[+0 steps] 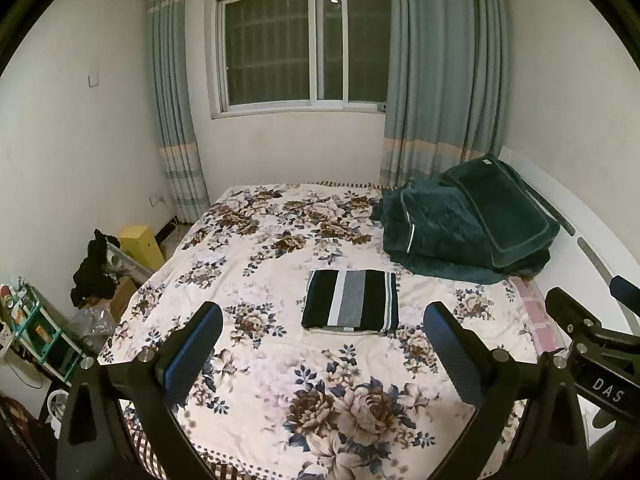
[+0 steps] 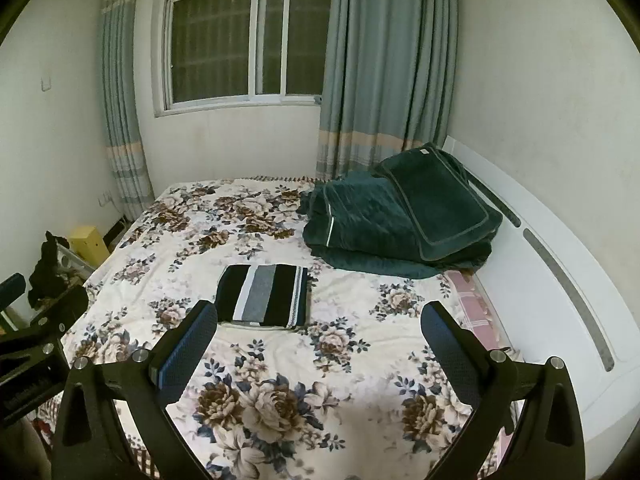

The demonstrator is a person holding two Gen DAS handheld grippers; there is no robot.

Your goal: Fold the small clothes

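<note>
Two grippers hang above the near end of a bed, and neither one holds anything. In the left wrist view the left gripper fills the lower part of the frame with its jaws spread wide, the blue pads facing each other across the floral bedsheet. In the right wrist view the right gripper stands the same way, jaws wide apart, over the same sheet. Part of the right gripper also shows at the right edge of the left view, and part of the left gripper at the left edge of the right view.

The folded striped garment lies flat on the sheet near the centre of the frame, a neat rectangle with black, white and grey stripes. It is beyond the fingertips of both grippers and touches neither of them.

In the upper right part of the bed sits a dark green quilt with a green pillow leaning on top of it. Behind the bed, at the top of the frame, there is a window between blue-grey curtains. At the left edge stand a yellow box and a small shelf full of small items.
</note>
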